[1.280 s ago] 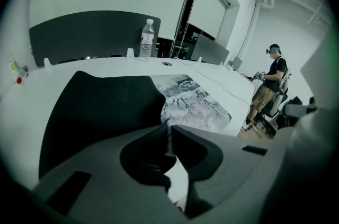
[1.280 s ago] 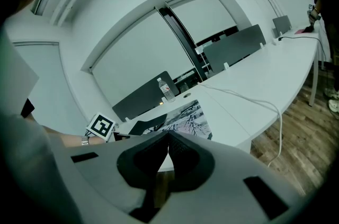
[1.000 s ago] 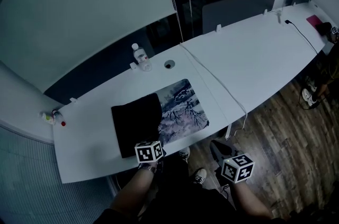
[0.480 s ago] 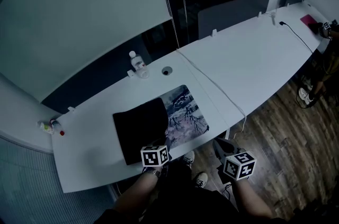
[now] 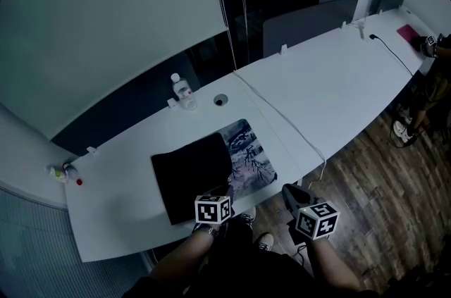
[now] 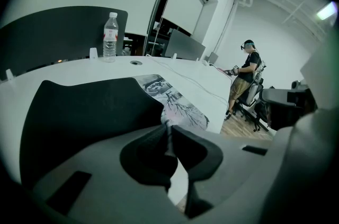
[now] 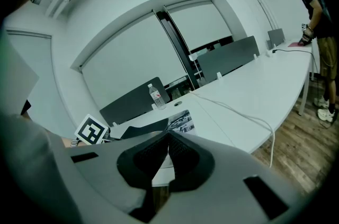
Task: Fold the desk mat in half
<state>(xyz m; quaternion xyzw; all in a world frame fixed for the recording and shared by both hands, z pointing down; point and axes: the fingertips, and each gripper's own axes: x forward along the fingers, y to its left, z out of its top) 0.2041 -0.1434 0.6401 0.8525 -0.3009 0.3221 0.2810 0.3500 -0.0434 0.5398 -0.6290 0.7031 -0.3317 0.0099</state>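
Mat (image 5: 189,175) on white desk (image 5: 338,85), near front edge; black underside flap folded over left part, printed face (image 5: 250,161) showing at right

Left gripper (image 6: 168,128) at mat's near edge, jaws pinched narrow on thin flap edge, flap raised toward it

Right gripper (image 7: 168,136) off desk front, over wood floor, jaws closed tip to tip, nothing between

Bottle (image 5: 184,91) and grommet hole (image 5: 221,100) just beyond mat's far edge, apart from it; white cable (image 5: 282,117) runs along desk right of mat

Person (image 6: 247,75) at desk's far end
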